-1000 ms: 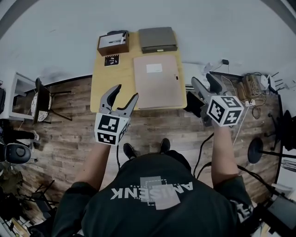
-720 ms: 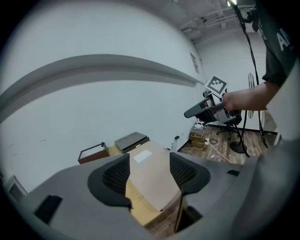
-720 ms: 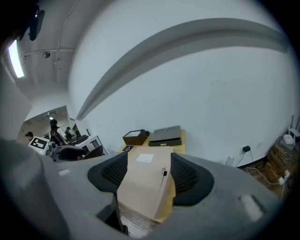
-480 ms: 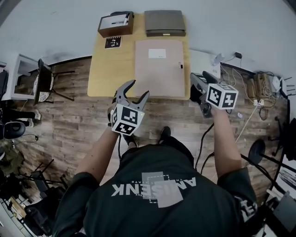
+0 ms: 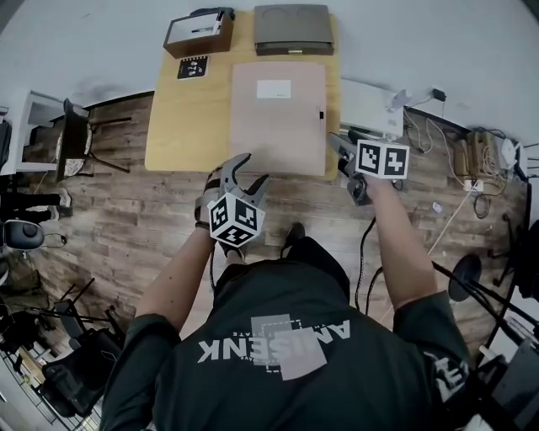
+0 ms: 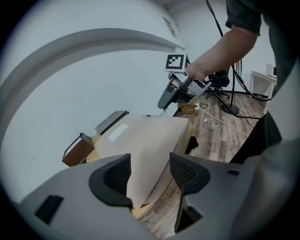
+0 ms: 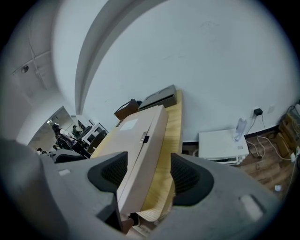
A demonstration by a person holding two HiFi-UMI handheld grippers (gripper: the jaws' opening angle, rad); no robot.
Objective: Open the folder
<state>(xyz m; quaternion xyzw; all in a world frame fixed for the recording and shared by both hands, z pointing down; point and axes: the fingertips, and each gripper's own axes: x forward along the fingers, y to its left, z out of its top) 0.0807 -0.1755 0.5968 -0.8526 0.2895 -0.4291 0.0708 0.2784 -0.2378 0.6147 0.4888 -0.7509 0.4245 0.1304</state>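
Folder (image 5: 278,118) lies shut on the table (image 5: 181,126). L gripper (image 5: 250,171) & R gripper (image 5: 344,150) are wide open, empty, near its front edge. A bad push could slide it off.

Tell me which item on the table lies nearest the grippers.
The beige folder, with the white label; the grey case and brown box sit at the far edge.

Folder (image 5: 278,126): tan, thick, box-type, rect. Shut, lying flat on wooden table (image 5: 189,126), right half, long side running front-to-back, near edge approx. flush w/ table's near edge. White label (image 5: 274,88) on top twd far end; small dark clasp (image 5: 321,114) at right edge.
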